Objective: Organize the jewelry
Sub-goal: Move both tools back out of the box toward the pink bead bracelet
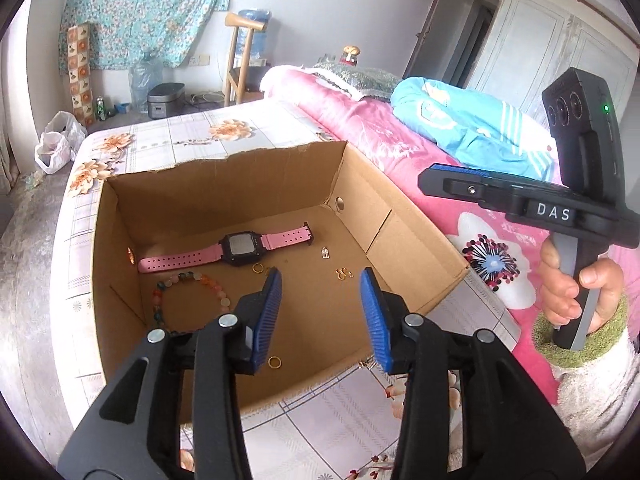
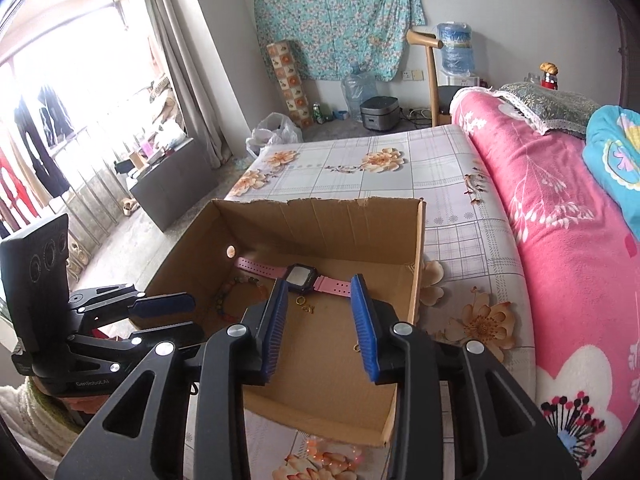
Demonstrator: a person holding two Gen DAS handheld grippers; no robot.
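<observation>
An open cardboard box [image 1: 416, 240] [image 2: 416, 264] sits on the bed. Inside lie a pink-strapped watch [image 1: 240, 246] [image 2: 300, 274], a coloured bead bracelet [image 1: 188, 280] [image 2: 224, 298], small gold rings [image 1: 258, 268] [image 1: 275, 362] [image 2: 301, 301], a gold clasp [image 1: 343, 273] and a small silver charm [image 1: 325, 253]. My left gripper [image 1: 320, 280] is open and empty above the box's near side; it also shows in the right wrist view [image 2: 168, 316]. My right gripper [image 2: 318, 284] is open and empty over the box; its body [image 1: 520, 196] shows at the right in the left wrist view.
The bed has a floral checked sheet [image 2: 360, 176] and a pink quilt [image 2: 560, 208] with a blue blanket [image 1: 472, 128] along the right. A small spring-like piece [image 1: 370, 364] lies just outside the box's near edge. Floor, water bottles and a chair are beyond.
</observation>
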